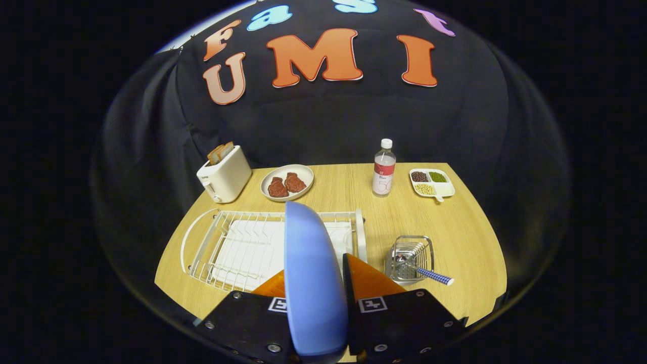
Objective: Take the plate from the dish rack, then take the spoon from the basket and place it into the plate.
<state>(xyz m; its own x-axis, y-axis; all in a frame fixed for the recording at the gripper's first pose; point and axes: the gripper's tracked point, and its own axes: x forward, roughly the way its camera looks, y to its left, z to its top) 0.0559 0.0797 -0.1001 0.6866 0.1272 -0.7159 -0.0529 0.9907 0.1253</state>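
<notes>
Here my gripper (314, 283) pinches a blue plate (311, 273) edge-on between both fingers, above the dish rack (242, 247). It looks rigid, smooth, probably slippery; holding the rim seems right.

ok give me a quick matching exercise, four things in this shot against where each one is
Things:
1. round blue plate
2. blue checked-handle spoon
3. two brown meat pieces
4. toast slices

Places:
A. in the white toaster
B. between the gripper jaws, held on edge
C. in the small wire basket
D. on the beige plate beyond the white dish rack

Pairs: 1-B, 2-C, 3-D, 4-A
</notes>
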